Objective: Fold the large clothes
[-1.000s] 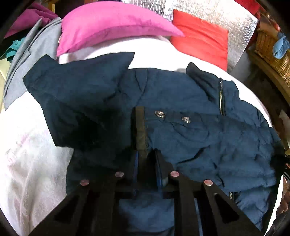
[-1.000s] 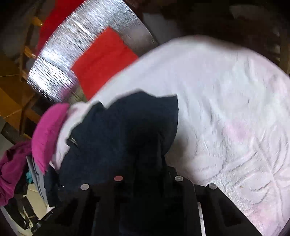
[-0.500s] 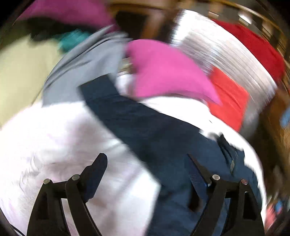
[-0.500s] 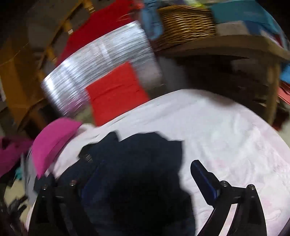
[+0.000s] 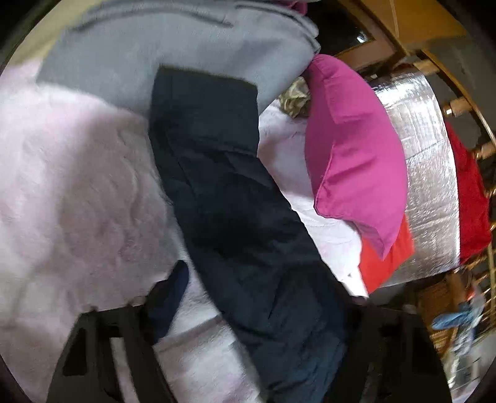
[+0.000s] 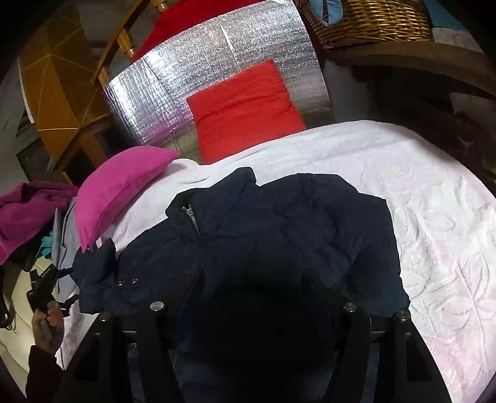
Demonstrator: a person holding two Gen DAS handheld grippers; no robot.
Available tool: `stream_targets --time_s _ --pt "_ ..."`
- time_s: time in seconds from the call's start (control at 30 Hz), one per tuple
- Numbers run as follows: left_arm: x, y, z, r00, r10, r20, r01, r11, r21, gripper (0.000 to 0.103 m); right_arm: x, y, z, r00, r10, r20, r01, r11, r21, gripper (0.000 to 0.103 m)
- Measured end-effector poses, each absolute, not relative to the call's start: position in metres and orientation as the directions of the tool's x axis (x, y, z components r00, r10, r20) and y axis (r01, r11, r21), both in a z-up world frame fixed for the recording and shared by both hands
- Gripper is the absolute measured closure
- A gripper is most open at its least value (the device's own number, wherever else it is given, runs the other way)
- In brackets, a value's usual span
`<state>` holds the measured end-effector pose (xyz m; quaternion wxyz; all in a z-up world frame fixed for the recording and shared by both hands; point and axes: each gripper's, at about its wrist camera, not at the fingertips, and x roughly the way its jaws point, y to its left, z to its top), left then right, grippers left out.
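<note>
Left gripper [image 5: 266, 297] standing with jaws apart, having just been closing from wider, pads pressing nothing, a sleeve of the navy jacket [image 5: 223, 192] running between them across the white blanket [image 5: 71, 186] toward a grey garment [image 5: 173, 46]. Right gripper [image 6: 252, 288] likewise apart and just been closing, hovering over the jacket's [image 6: 279, 223] folded body, clamping nothing. Lying beyond: pink pillow [image 6: 121, 183], red cushion [image 6: 245, 108], silver foil panel [image 6: 192, 62], wicker basket [image 6: 372, 21].
</note>
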<state>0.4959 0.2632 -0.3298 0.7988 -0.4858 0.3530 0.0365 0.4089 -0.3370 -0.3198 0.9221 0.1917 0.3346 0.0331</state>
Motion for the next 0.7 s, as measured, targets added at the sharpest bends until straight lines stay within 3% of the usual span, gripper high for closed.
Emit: stream_targets --time_s 0.1,0.17,0.23,0.53,0.7 --pt "0.507 0.259 -0.336 0.748 -0.272 -0.606 -0.393 0.555 -0.734 0.060 0.409 -0.341 -0.319 0.775 0.185 -0.605 0.064 0.928 0.366 0.036" --pt "0.508 0.254 -0.336 0.750 -0.270 -0.603 -0.382 0.568 -0.729 0.081 0.407 -0.343 -0.319 0.773 0.184 -0.607 0.064 0.929 0.364 0.036" --pt "0.508 0.250 -0.328 0.765 -0.266 -0.586 -0.356 0.583 -0.730 0.087 0.406 -0.345 -0.318 0.775 0.177 -0.607 0.067 0.932 0.357 0.043" --pt "0.472 0.180 -0.219 0.830 -0.224 -0.510 -0.183 0.755 -0.630 0.095 0.386 -0.372 -0.298 0.827 0.174 -0.535 0.094 0.895 0.436 0.045" --pt "0.416 0.075 -0.159 0.855 -0.303 -0.421 0.046 0.852 -0.521 0.096 0.369 -0.392 -0.285 0.860 0.166 -0.483 0.114 0.859 0.499 0.045"
